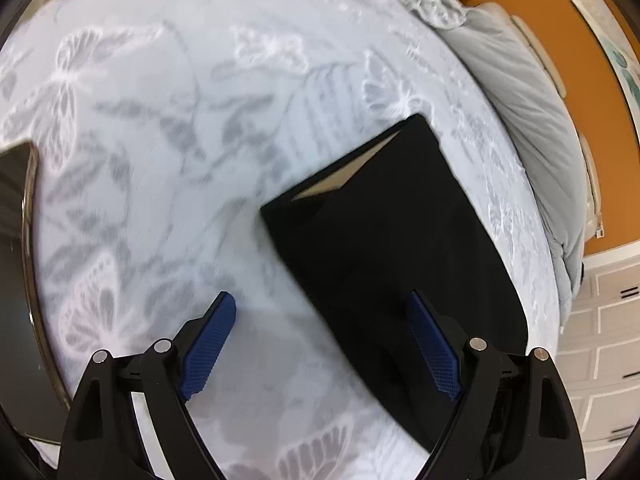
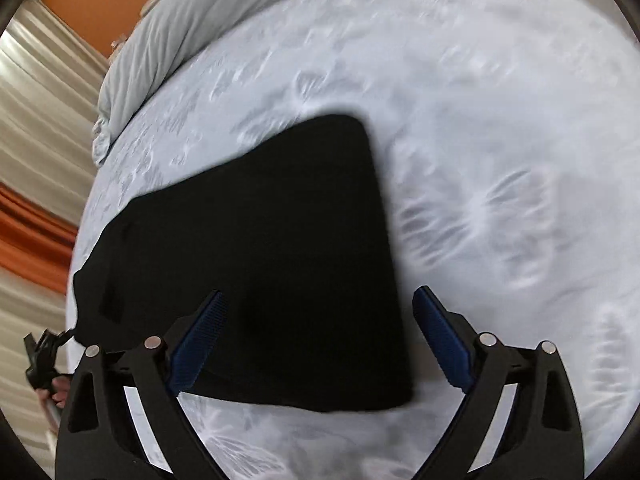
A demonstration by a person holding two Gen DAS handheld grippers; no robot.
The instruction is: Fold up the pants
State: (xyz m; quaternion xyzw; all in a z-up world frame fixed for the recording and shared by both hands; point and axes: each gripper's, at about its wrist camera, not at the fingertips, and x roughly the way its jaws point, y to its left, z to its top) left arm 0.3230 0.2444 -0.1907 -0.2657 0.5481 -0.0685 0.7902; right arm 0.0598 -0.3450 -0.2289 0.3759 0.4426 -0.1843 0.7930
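Left wrist view showed the left hand-held gripper [image 1: 322, 312] standing wide with nothing between its blue pads [image 1: 210, 350]; one pad hung over the bare bedspread and the other over the near part of the black pants [image 1: 392, 240]. Right wrist view showed the right hand-held gripper [image 2: 318, 310] likewise spread wide and empty, its pads apart above the near end of the pants and clear of the cloth.

The pants were seen lying flat on the bed [image 2: 500, 120], already doubled into a compact dark panel. At the far end of the pants in the left view, a pale lining [image 1: 344, 174] was exposed where the upper layer did not meet the edge below.

The step in hand was judged to be a release and a check of the fold. To be done well, both grippers would have to be lifted straight away from the pants so that no layer was dragged. If a further fold were wanted, one whole end would have to be pinched through all layers, carried over level and laid edge on edge, and the far corner by the lining squared.

Beyond the pants, a rolled grey blanket [image 1: 516, 92] lay along the bed's edge below an orange wall [image 1: 560, 28].

No brand, label or legible writing could be made out.
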